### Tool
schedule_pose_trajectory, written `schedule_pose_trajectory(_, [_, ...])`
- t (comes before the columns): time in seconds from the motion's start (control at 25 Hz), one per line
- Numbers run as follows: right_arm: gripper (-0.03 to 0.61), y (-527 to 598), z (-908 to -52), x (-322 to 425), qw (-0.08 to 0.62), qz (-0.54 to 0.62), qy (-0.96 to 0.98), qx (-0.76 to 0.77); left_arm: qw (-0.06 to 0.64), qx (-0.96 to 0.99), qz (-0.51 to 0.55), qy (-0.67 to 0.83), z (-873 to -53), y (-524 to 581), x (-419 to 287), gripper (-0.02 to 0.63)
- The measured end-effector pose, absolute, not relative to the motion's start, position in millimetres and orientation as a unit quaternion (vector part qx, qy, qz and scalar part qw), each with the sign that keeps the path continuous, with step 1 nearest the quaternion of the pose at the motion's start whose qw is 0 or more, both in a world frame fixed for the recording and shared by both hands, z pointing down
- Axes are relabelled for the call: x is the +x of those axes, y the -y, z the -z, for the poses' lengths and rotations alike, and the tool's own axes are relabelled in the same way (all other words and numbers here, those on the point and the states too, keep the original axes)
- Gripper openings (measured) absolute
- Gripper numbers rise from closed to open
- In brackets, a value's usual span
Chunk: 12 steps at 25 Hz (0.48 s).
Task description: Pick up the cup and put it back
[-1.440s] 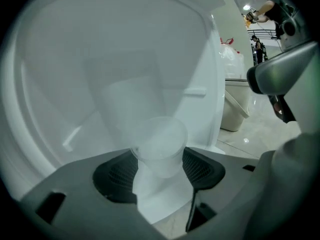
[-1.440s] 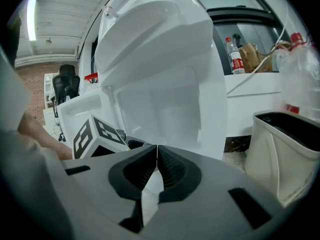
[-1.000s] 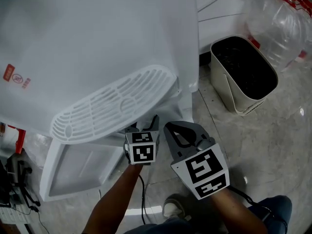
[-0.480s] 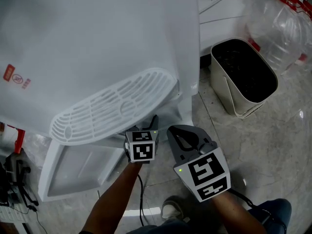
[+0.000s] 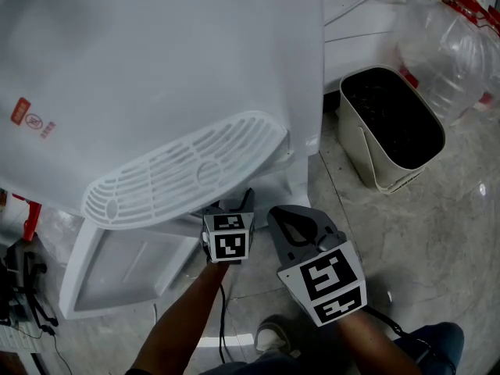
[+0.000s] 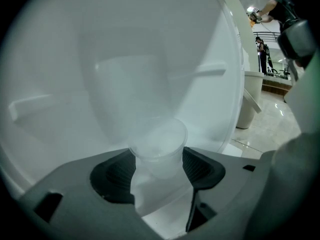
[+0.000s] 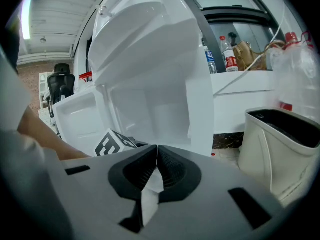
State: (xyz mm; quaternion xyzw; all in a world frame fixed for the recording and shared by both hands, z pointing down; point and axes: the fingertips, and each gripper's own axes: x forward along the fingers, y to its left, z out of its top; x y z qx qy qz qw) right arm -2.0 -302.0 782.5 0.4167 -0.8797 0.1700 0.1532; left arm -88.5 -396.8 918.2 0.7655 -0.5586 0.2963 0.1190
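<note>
A translucent plastic cup [image 6: 159,151] stands upright between the dark pads of my left gripper [image 6: 158,170], which is shut on its sides. It sits inside the white recess of a large white dispenser [image 5: 180,76]. In the head view the left gripper [image 5: 229,208] reaches under the dispenser's ribbed grille [image 5: 183,170], and the cup is hidden there. My right gripper [image 5: 291,223] hangs just right of it, apart from the machine. Its jaws are shut with nothing between them [image 7: 156,158].
A cream waste bin with a black liner [image 5: 391,127] stands on the tiled floor to the right, beside a clear plastic bag [image 5: 445,37]. The dispenser's open white door panel [image 5: 125,268] lies low at the left. Bottles [image 7: 227,56] stand on a white counter behind. A shoe [image 5: 273,334] shows below.
Both grippers stay almost in place. The right one has drifted slightly lower in the head view, and the left still holds under the grille.
</note>
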Motion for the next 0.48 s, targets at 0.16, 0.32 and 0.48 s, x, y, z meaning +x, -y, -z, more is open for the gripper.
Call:
schedule_pose_trajectory(0.16, [0.021,300.2,-782.9,-2.9,0.153,-0.171,0.881,0.413,0.125,0.763,-0.293,0.563,-921.4,394.0,-90.9,0.293])
schedule_pose_trajectory(0.32, [0.021,297.8,-783.7,-3.3,0.153,-0.174,0.882,0.411,0.135,0.759,-0.29,0.567,-922.5,387.1,-93.7,0.298])
schedule_pose_trajectory(0.48, [0.021,295.2,-781.2,-4.2,0.153,-0.17,0.884,0.408,0.146,0.755,-0.287,0.572,-921.1,377.8,-98.3,0.298])
